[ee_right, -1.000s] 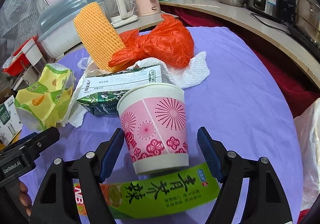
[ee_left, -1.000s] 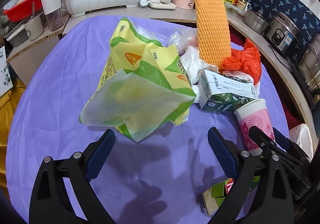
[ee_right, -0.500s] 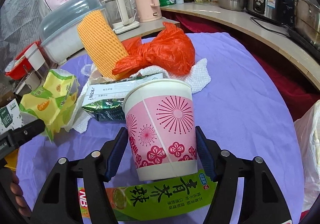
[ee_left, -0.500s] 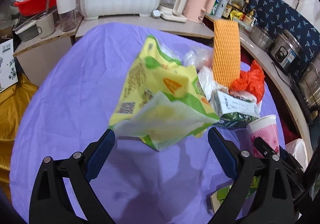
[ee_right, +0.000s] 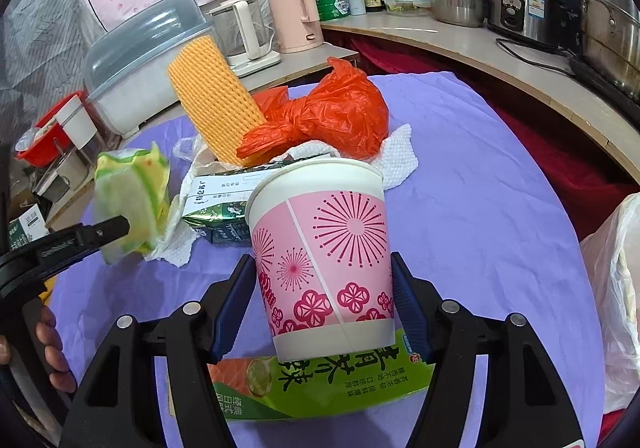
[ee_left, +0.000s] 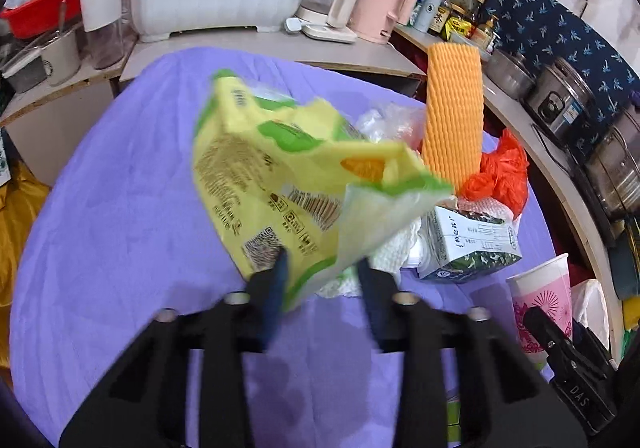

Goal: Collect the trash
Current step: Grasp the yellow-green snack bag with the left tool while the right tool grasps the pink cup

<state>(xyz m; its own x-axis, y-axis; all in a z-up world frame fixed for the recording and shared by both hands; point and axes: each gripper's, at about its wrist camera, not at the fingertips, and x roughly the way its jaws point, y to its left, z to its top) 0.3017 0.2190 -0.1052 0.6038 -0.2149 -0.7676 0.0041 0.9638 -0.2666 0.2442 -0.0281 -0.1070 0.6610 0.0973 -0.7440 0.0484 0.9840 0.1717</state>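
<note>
**Both grippers gripping trash over the purple table**

Left gripper (ee_left: 320, 272) is pinching the lower edge of the yellow-green snack bag (ee_left: 280, 176), fingers pulled in tight on it. The bag is hanging crumpled above the purple tablecloth (ee_left: 112, 232); the view is motion-blurred here.

Right gripper (ee_right: 320, 304) is squeezing the pink paper cup (ee_right: 324, 256), blue pads pressing on both sides near the base. The cup is sitting upright, slightly tilted, directly over a green box (ee_right: 320, 384) lying flat on the cloth.

Rest of the pile is sitting behind the cup: a green-and-white carton (ee_right: 218, 208) on its side, white paper towel (ee_right: 396, 156), knotted orange plastic bag (ee_right: 332, 120), and an orange foam sleeve (ee_right: 212, 88) leaning up out of the heap. A white plastic bag (ee_right: 616, 288) is showing at the right edge.
</note>
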